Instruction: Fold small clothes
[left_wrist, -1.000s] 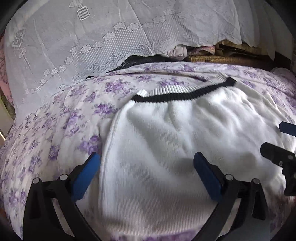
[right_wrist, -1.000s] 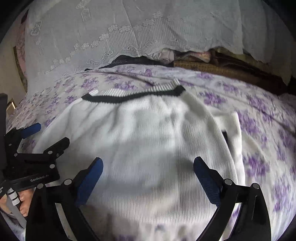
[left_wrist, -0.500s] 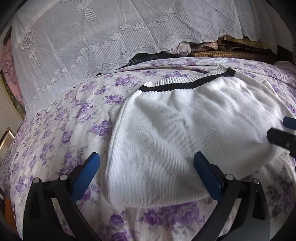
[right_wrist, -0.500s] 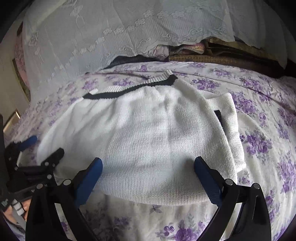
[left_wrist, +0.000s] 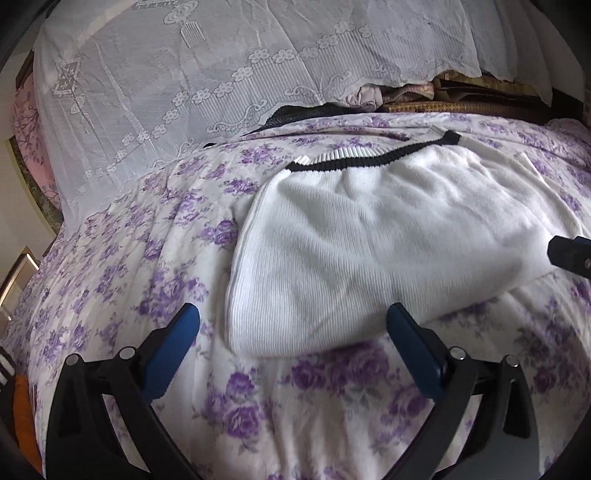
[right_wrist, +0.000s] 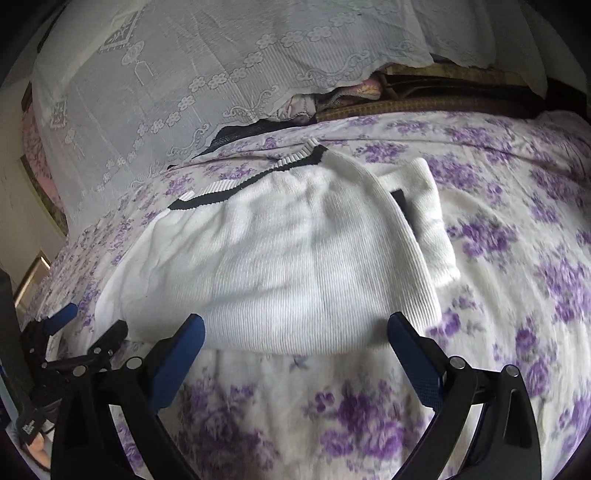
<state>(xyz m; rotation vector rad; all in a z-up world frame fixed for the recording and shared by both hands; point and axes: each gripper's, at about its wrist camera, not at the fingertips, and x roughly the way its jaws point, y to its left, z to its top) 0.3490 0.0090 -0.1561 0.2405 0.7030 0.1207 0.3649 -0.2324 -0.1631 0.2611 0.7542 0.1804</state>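
One white sweater (left_wrist: 369, 236), trimmed with a black band (left_wrist: 369, 162) at its far ribbed edge, lay folded on the bed (left_wrist: 110, 258), spread over the purple-flowered quilt. Both sets of tongs were open and empty: the left tongs (left_wrist: 291, 328) hung just short of the near left corner of the sweater, and the right tongs (right_wrist: 295, 332) framed its near folded edge without touching it. In the right view, one sleeve (right_wrist: 432, 221) showed from under the right side, with a second black band (right_wrist: 402, 203) on it. The fold appeared largely made; judged from the lie of the cloth, the next step would be to tuck that sleeve in or to halve the bundle. To do it well, each pair should take the near edge through all layers, lift together, and lay it level with the far band. Counted: one sweater, two tongs, one lace cloth (left_wrist: 221, 74) behind.
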